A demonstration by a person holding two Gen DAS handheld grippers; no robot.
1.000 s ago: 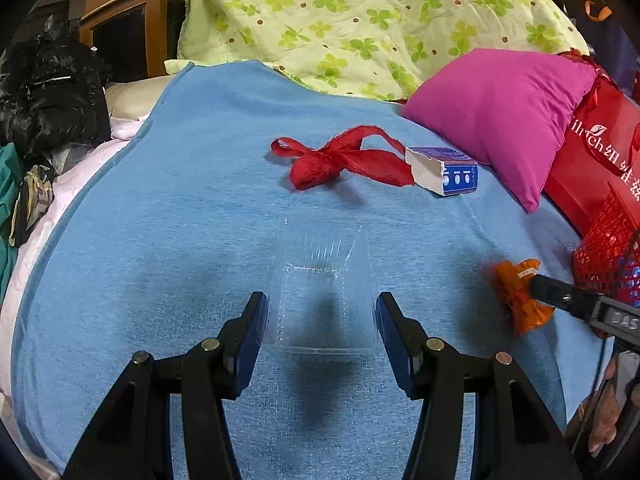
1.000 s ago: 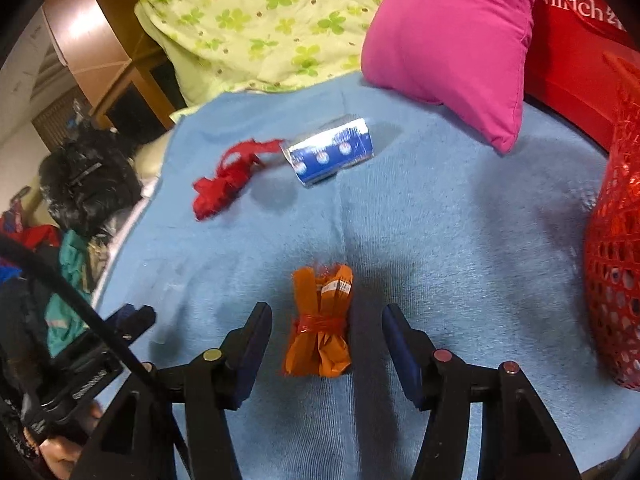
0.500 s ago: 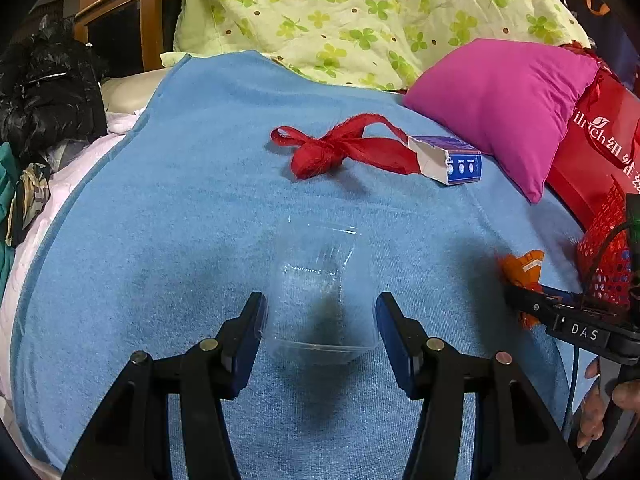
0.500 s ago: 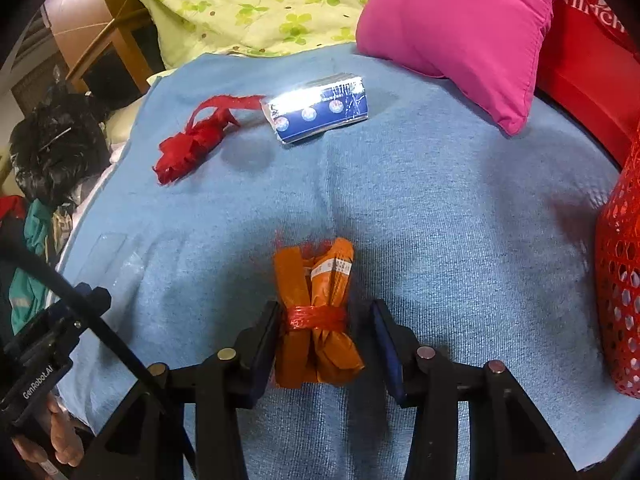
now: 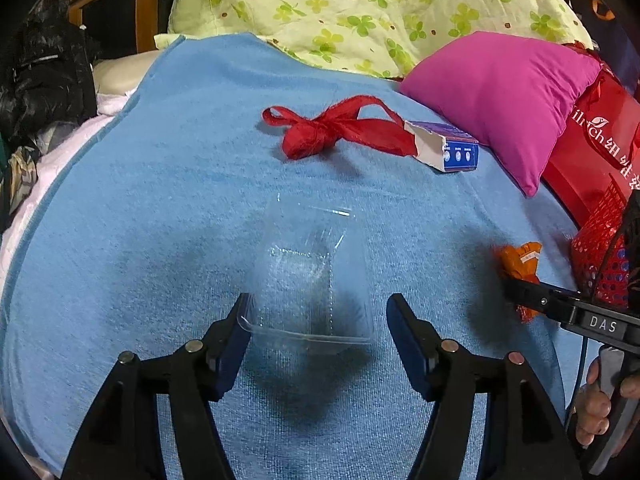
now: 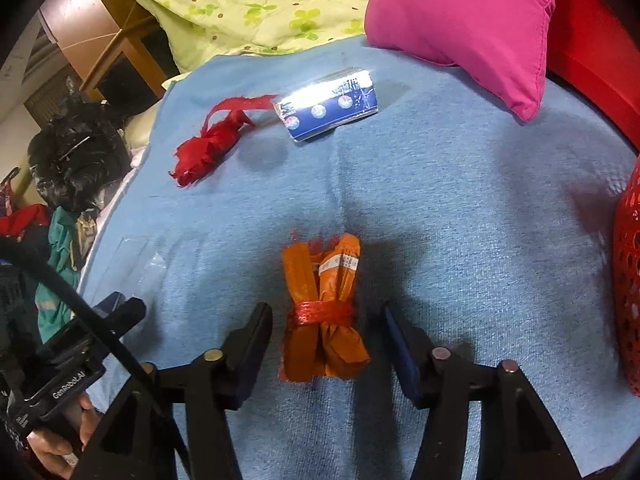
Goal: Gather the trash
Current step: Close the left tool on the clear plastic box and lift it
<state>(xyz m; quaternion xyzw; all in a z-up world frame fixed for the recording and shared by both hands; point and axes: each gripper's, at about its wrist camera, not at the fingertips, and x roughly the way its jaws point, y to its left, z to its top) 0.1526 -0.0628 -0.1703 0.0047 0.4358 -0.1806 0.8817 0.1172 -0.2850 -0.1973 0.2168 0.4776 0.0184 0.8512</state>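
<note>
Blue blanket (image 5: 140, 200) under all trash. Left gripper (image 5: 318, 330) jaws opening, straddling clear plastic container (image 5: 308, 280); left pad at its rim, right pad apart, no squeeze. Farther back: red ribbon (image 5: 320, 132), then blue-white box (image 5: 448, 150) touching it, pink pillow (image 5: 500, 92) beyond. Right gripper (image 6: 326, 354) jaws opening, orange wrapper bundle (image 6: 322, 312) lying between them, pads clear of both sides. Red mesh basket (image 6: 628, 280) at far right.

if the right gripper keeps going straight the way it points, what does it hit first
Most likely the orange bundle, which lies between the opening jaws of the right gripper, neither pad touching it. Right under it is the blue blanket; depth there is hard to judge.
</note>
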